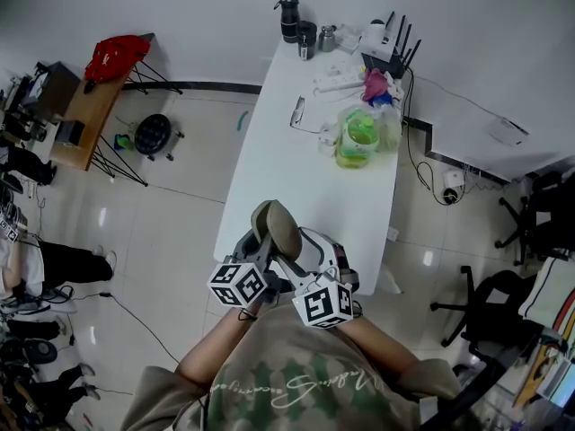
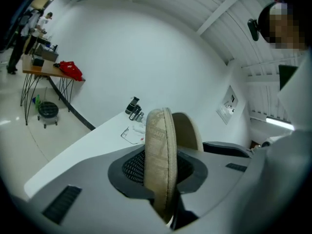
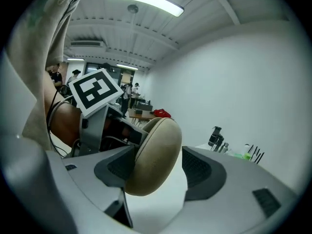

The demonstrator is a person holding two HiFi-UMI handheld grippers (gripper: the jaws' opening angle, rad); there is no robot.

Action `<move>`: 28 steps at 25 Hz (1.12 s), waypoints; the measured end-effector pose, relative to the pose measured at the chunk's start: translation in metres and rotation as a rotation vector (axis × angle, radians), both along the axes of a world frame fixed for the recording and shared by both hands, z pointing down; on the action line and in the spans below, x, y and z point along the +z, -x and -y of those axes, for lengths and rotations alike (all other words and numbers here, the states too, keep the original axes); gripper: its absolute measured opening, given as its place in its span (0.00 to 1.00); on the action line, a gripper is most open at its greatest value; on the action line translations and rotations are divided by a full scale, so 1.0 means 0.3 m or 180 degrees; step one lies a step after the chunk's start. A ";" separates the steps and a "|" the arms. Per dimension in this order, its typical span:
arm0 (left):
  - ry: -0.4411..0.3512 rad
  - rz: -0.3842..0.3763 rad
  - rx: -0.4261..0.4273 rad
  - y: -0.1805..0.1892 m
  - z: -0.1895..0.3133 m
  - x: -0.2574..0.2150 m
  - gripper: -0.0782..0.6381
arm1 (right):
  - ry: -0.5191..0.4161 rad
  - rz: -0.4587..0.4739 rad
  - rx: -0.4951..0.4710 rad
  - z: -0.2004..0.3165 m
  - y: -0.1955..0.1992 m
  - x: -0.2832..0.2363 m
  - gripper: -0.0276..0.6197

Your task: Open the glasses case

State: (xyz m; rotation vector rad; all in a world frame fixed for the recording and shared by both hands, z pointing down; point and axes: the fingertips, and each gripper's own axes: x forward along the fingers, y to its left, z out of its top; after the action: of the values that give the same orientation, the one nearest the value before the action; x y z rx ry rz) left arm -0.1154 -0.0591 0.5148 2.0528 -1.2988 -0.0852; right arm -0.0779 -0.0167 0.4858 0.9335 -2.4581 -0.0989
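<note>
Glasses case (image 1: 275, 227) ajar, one half between fingers (image 2: 130, 168) of left gripper (image 2: 163, 160)

Head view steeply down over table (image 1: 287, 169), gripper views close, near level, sharing glasses case (image 2: 161, 150)

Bright, even indoor light in all three views. The right gripper view shows the source: a ceiling light strip (image 3: 144, 0), blown out to white. In the head view the glossy floor (image 1: 162, 232) carries small glare spots, and the white surface (image 1: 287, 169) is near overexposed with only faint shadows. Both gripper views have strong fisheye, with black vignette at the corners and bowed straight lines. The glasses case (image 3: 153, 155) is lit on top and shaded underneath. In the left gripper view a dark shadow sits right below it. Far background is tiny and soft, and the person's shirt (image 3: 34, 72) close to the lens is blurred.
</note>
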 end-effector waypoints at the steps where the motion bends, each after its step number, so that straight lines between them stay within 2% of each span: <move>1: 0.0013 -0.0033 -0.0043 0.001 0.003 0.003 0.21 | 0.0024 0.0021 0.0038 0.005 -0.003 0.001 0.51; 3: 0.0015 0.0023 -0.0127 0.007 0.009 0.004 0.21 | -0.0051 -0.0077 0.0088 0.014 -0.005 -0.002 0.51; 6: -0.0078 0.0176 -0.0149 -0.001 0.013 -0.009 0.21 | -0.0417 -0.0482 0.0186 0.036 -0.031 -0.004 0.51; 8: -0.0121 0.0130 -0.0048 -0.028 0.005 -0.022 0.21 | -0.0533 -0.0638 0.0315 0.060 -0.070 0.010 0.42; 10: -0.0073 0.0028 0.0063 -0.060 -0.009 -0.019 0.21 | -0.0514 -0.0616 0.0414 0.079 -0.100 0.018 0.42; 12: -0.0055 0.0018 0.0154 -0.079 -0.018 -0.015 0.21 | -0.0500 -0.0564 0.0451 0.084 -0.109 0.017 0.42; 15: -0.0228 0.0288 0.0290 -0.095 -0.017 -0.040 0.21 | -0.0511 -0.0482 0.0516 0.089 -0.132 0.011 0.42; 17: -0.0292 0.0365 0.0385 -0.107 -0.015 -0.046 0.21 | -0.0478 -0.0420 0.0534 0.098 -0.156 0.014 0.42; 21: -0.0196 0.0229 0.0506 -0.101 -0.031 -0.004 0.21 | -0.0285 -0.0088 0.0385 0.098 -0.162 0.035 0.38; 24: -0.0234 0.0260 0.0664 -0.071 -0.051 0.005 0.21 | -0.0092 -0.0022 0.0266 0.094 -0.158 0.066 0.35; 25: -0.0260 0.0278 0.0731 -0.061 -0.059 0.005 0.21 | 0.0038 0.0090 0.0241 0.093 -0.159 0.073 0.32; 28: -0.0329 0.0276 0.0995 -0.046 -0.082 0.006 0.21 | 0.0549 0.0712 0.0155 0.097 -0.170 0.069 0.24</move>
State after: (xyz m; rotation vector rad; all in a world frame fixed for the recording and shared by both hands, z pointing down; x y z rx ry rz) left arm -0.1016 -0.0344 0.5166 2.3460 -1.0260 0.0806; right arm -0.0271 -0.0458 0.5063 0.9723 -2.5937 0.2433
